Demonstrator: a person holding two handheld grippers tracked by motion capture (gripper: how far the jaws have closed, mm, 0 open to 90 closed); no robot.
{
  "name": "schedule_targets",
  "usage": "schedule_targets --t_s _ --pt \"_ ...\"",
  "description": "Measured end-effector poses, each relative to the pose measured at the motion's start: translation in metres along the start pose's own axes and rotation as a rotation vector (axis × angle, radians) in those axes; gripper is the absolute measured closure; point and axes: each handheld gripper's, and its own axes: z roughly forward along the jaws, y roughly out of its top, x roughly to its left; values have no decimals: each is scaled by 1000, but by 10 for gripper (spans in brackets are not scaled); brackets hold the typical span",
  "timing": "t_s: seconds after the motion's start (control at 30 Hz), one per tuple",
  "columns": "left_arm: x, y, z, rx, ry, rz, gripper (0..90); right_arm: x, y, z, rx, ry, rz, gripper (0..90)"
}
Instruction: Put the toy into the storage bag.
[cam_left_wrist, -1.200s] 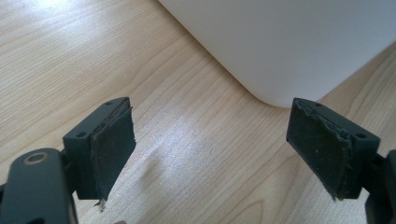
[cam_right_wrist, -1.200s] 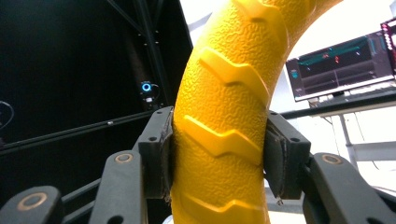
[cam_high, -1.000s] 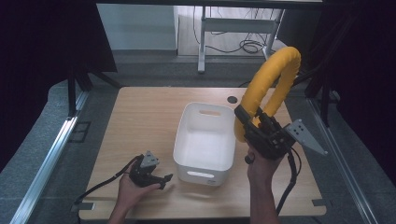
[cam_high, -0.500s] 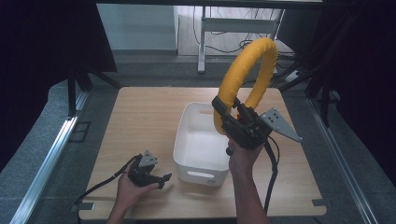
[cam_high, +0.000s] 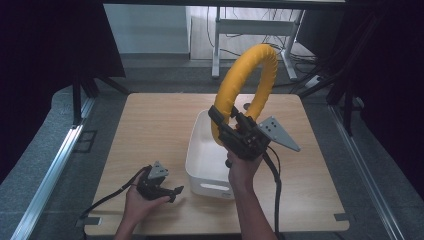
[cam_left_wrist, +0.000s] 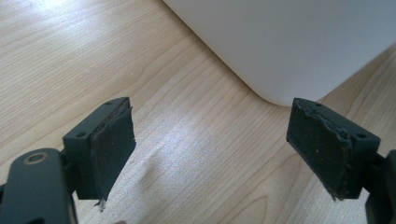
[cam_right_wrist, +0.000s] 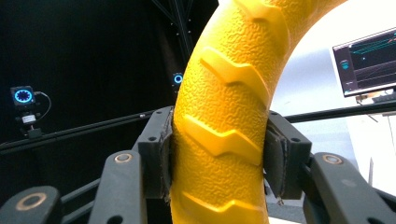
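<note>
Resting low on the table (cam_high: 150, 125) near its front edge, the left claw (cam_high: 172, 192) stands with jaws wide apart and nothing between them, just beside the near corner of the white bin (cam_high: 200, 170). Farther in, the right claw (cam_high: 220, 125) clamps the yellow ring (cam_high: 250, 75), holding it upright in the air above the bin's far right part

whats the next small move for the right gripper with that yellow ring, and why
Probably lower it. The right gripper is shut on the yellow ring, held upright in the air above the white bin, whose inside looks bare. Easing straight down would bring the ring inside the walls before any release.
</note>
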Motion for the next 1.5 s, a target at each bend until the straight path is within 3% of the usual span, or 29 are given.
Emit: schedule_targets --t_s 0.47,1.0,1.5 --pt "0 0 -1 -5 2 -2 155 9 -23 10 11 4 26 501" --pt "-1 0 0 -4 0 -3 154 20 -53 11 5 -41 63 500" --pt "-1 0 1 0 -1 -4 154 31 -77 6 38 -52 41 500"
